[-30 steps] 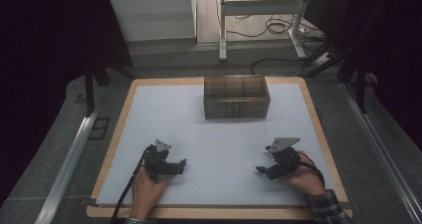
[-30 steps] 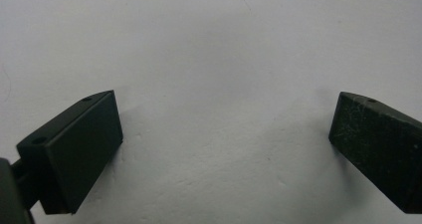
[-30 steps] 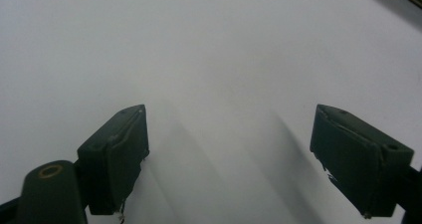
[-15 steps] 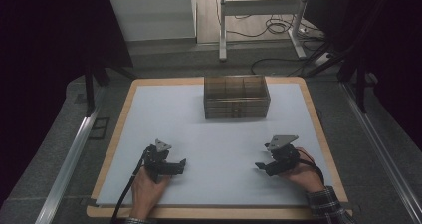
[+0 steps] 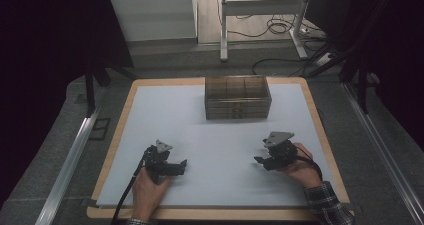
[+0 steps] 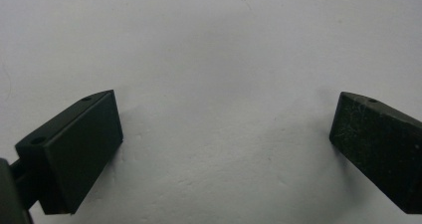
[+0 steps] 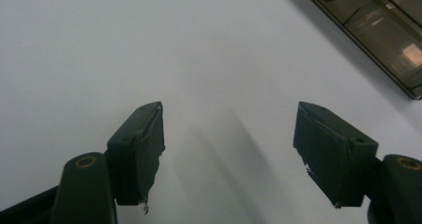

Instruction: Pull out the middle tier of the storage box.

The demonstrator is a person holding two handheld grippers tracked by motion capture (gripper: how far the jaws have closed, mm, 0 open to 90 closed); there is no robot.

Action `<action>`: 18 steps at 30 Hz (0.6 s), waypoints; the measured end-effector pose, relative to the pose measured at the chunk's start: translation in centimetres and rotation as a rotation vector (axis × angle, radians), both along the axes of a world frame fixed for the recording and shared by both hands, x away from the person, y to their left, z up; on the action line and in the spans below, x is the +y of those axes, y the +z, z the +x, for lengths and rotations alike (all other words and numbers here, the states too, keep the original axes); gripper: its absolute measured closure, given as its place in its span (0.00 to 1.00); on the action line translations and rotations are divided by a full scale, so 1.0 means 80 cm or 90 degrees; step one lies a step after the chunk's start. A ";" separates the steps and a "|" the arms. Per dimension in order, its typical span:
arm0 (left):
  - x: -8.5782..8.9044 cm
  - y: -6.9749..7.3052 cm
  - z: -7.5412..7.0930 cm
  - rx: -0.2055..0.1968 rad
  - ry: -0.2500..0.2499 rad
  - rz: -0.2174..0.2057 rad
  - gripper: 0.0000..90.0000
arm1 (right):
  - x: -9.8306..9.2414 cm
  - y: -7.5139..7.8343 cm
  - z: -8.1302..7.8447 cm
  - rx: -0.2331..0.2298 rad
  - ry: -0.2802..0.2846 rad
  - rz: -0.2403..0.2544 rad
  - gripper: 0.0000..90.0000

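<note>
My left gripper (image 5: 183, 164) rests low on the white sheet (image 5: 220, 135) at the front left, held by a hand, pointing right. In the left gripper view its jaws stand wide apart over bare white sheet (image 6: 219, 45), so the left gripper (image 6: 226, 99) is open and empty. My right gripper (image 5: 258, 160) sits at the front right in the other hand, pointing left. The right gripper (image 7: 230, 107) is open, its jaws have just been closing, and nothing lies between them. A smoky clear compartment box (image 5: 238, 97) stands at the far middle of the sheet.
The sheet lies on a wooden board (image 5: 125, 115) with a raised rim. A corner of the compartment box (image 7: 378, 30) shows at the top right of the right gripper view. Metal rails (image 5: 75, 150) run along both sides, with cables and desk legs (image 5: 223, 30) beyond.
The right gripper has edged slightly to the left and away from the front edge. The left gripper and the box have not moved.
</note>
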State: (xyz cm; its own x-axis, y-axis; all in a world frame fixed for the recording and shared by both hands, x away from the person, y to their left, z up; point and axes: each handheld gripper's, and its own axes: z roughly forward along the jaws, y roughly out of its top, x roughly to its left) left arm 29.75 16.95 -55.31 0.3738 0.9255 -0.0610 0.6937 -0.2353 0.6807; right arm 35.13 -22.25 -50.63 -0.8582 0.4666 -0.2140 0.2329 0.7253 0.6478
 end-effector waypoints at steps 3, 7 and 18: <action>0.000 0.000 0.000 0.000 0.000 0.000 0.00 | 0.003 0.000 0.001 -0.009 0.001 -0.007 0.32; 0.000 0.000 0.000 0.000 0.000 0.000 0.00 | 0.008 0.000 0.006 -0.035 0.003 -0.018 0.34; 0.000 0.000 0.000 0.000 0.000 0.000 0.00 | 0.022 0.000 0.013 -0.090 -0.003 -0.046 0.41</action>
State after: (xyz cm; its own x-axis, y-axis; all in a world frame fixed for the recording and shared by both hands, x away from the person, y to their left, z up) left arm 29.75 16.95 -55.31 0.3739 0.9255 -0.0611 0.6935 -0.2353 0.6809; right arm 36.20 -20.46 -50.62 -0.8150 0.4499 -0.3652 0.1470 0.7701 0.6207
